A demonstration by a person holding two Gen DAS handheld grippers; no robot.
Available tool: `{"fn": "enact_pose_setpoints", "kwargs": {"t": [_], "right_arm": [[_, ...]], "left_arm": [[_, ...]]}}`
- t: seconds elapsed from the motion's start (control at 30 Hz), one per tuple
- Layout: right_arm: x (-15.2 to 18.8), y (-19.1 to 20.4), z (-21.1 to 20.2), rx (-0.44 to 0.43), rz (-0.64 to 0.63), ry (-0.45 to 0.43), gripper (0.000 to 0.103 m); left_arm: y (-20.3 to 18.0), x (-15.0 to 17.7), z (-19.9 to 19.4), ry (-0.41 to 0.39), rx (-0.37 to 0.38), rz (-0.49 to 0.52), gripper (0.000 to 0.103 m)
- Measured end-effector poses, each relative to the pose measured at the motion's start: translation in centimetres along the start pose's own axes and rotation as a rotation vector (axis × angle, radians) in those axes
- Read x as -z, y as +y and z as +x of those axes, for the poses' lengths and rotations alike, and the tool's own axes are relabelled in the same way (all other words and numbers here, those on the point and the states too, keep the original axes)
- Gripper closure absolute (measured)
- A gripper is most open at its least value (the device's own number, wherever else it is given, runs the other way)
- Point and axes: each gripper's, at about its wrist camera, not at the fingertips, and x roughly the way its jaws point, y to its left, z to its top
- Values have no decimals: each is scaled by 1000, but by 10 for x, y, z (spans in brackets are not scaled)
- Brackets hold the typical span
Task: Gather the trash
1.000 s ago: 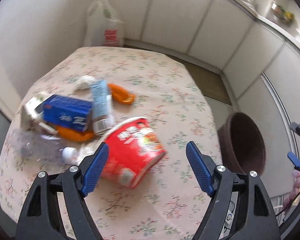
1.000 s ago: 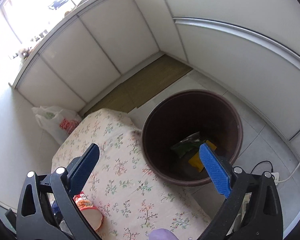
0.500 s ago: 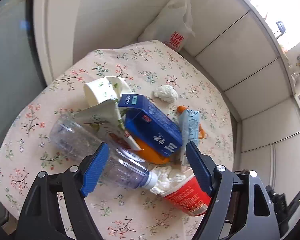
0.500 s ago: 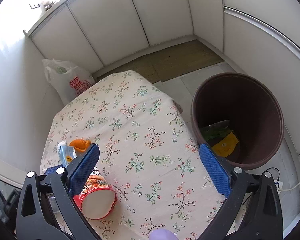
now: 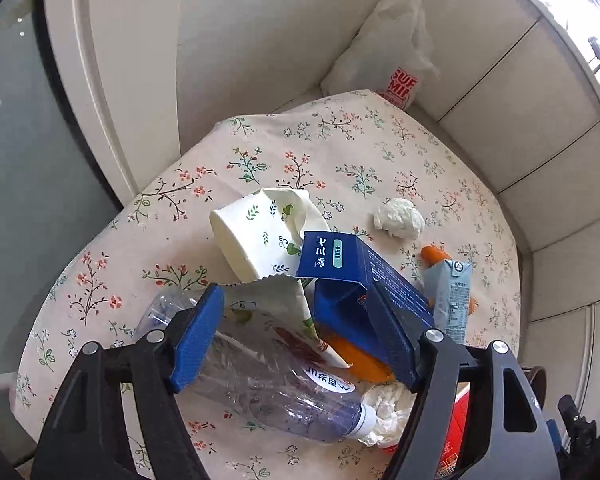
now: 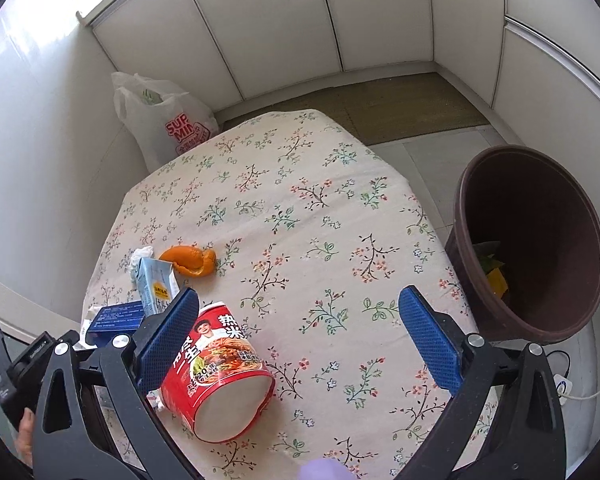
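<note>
My left gripper (image 5: 296,340) hangs over a trash pile on the flowered table (image 5: 340,148), its jaws closing. A clear plastic bottle (image 5: 268,388), a torn snack bag (image 5: 276,312) and orange peel (image 5: 356,356) lie below the gap. The right pad overlaps a dark blue carton (image 5: 364,280); I cannot tell if it touches. A paper cup (image 5: 256,232), tissue ball (image 5: 398,220) and pale blue drink carton (image 5: 450,296) lie beyond. My right gripper (image 6: 298,338) is open over bare cloth, with a red noodle cup (image 6: 216,368) on its side by the left finger.
A brown bin (image 6: 540,240) stands on the floor right of the table, with scraps inside. A white plastic bag (image 6: 168,120) leans in the far corner. More orange peel (image 6: 190,260) lies mid-table. A cable and socket (image 6: 564,386) sit near the bin.
The left view swung from the red cup to the pile and came closer, and its jaws narrowed a little. The right view swung from the bin to the table and the red cup.
</note>
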Motion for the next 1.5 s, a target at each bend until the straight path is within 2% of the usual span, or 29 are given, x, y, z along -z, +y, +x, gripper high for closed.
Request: {"fn": "enact_pose_setpoints", "kwargs": {"t": [0.13,0.2,0.27,0.47,0.73,0.93,1.1,1.13,1.2,1.23,1.4,1.5], "right_arm": [[2,11,7,15,-35,-2,7],[2,13,10,5,-36,7,7],[3,15,14,-5,-35,19,7],[6,26,22,-31,-58,47,7],[9,65,25,-88,-196,46,7],[11,113,30,-61,-385,11,7],[21,146,61,-36,-506,108,7],[24,151,68,-27,-531,123,8],[28,161,81,-16,-578,156,15],[30,165,88,-11,-599,180,22],[31,165,111,-1,-623,243,24],[33,169,118,-31,-631,280,32]], "left_arm": [[5,-4,13,13,-7,-14,44],[9,-7,17,18,-14,-12,63],[15,-8,19,40,4,-21,72],[21,-6,7,24,36,15,90],[22,2,-31,-35,131,49,93],[-1,8,-98,-224,189,158,94],[-14,13,-138,-342,222,226,93],[-16,12,-141,-352,225,233,93],[-18,12,-142,-359,225,243,93],[-19,11,-141,-357,223,246,93],[-18,6,-132,-326,226,229,93],[-19,6,-129,-320,218,232,93]]}}
